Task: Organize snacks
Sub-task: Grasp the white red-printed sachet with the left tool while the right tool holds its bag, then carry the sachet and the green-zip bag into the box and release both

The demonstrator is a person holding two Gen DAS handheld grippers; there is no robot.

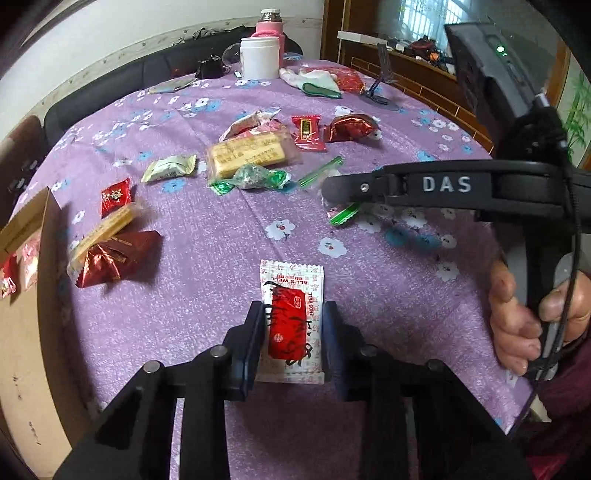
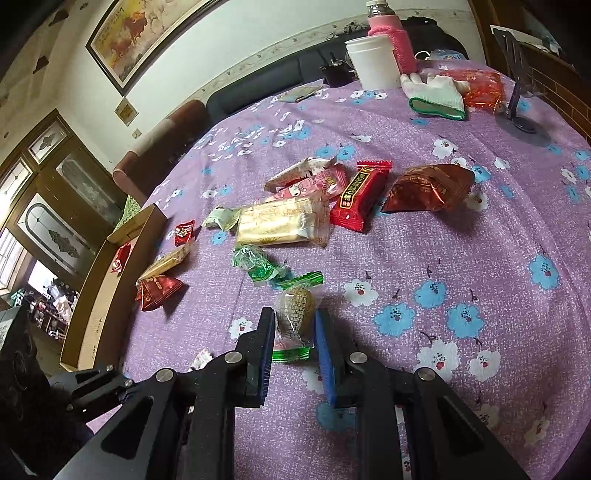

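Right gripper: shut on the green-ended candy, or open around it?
Shut on it. The right gripper has both pads against the clear wrapper of the green-ended candy, no gap either side.

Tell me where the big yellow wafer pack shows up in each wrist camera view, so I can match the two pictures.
Left wrist view: the yellow wafer pack lies above the middle, left of centre, beyond the left gripper.
Right wrist view: the same pack lies near the centre, just left of the middle.
Shared landmark: the white tub at the table's far edge, beside the pink flask.
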